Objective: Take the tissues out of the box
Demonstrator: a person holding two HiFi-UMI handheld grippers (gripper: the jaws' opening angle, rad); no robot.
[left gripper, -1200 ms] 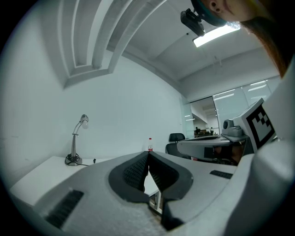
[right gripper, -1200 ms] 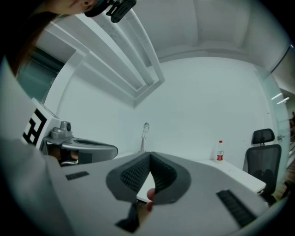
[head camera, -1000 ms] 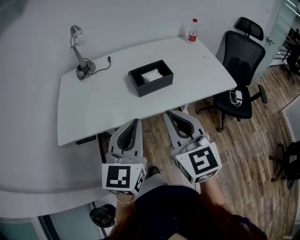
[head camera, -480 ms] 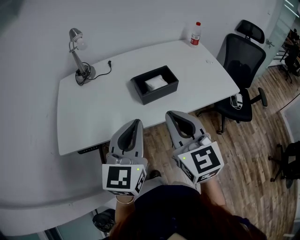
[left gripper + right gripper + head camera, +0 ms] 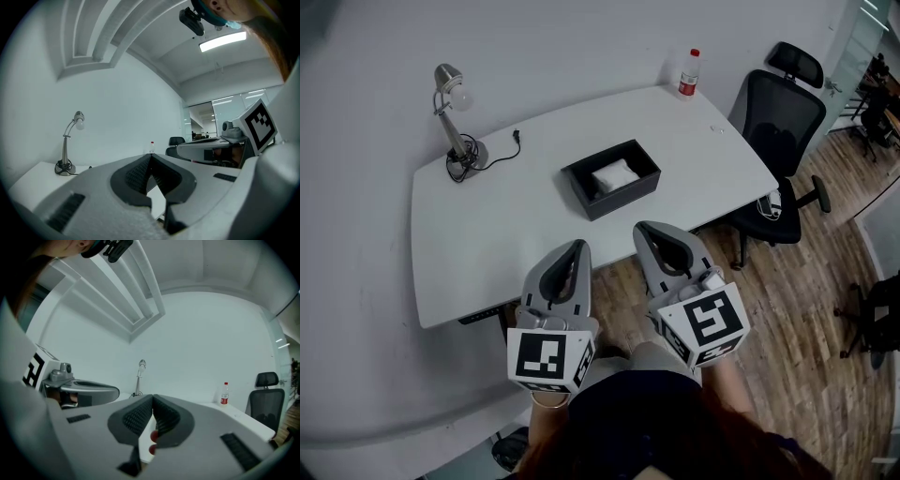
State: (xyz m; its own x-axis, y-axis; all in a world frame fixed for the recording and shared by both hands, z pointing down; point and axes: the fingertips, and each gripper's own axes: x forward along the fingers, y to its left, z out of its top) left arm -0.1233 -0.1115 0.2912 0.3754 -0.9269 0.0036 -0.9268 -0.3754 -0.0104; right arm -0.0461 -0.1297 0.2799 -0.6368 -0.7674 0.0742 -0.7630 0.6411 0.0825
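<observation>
- The tissues (image 5: 614,173) lie as a white stack inside an open black box (image 5: 625,199), ahead of both grippers' tips, a little nearer the right one's line and well apart from both.
- The box sits near the middle of a white table (image 5: 506,234), with bare tabletop on every side of it.
- The left gripper (image 5: 574,246) has its jaws together. In the left gripper view the ribbed pads (image 5: 140,172) meet at the tip and nothing is between them.
- The right gripper (image 5: 646,228) is likewise closed. In the right gripper view its pads (image 5: 138,416) touch at the tip and hold nothing.
- Both grippers point toward the table side by side. In the head view their tips reach its near edge, while their bodies hang over the wooden floor (image 5: 787,309).
- Each gripper carries a marker cube at its rear end: one on the left (image 5: 546,358) and one on the right (image 5: 703,323).
- A silver desk lamp (image 5: 448,112) stands at the far left corner of the table, ahead of and to the left of the left gripper. Its black cord (image 5: 499,150) trails across the tabletop.
- A clear bottle with a red cap and red label (image 5: 688,73) stands at the far edge, ahead of and to the right of the right gripper.
- A black office chair (image 5: 780,131) stands off the table's right end, out to the right of the right gripper.
</observation>
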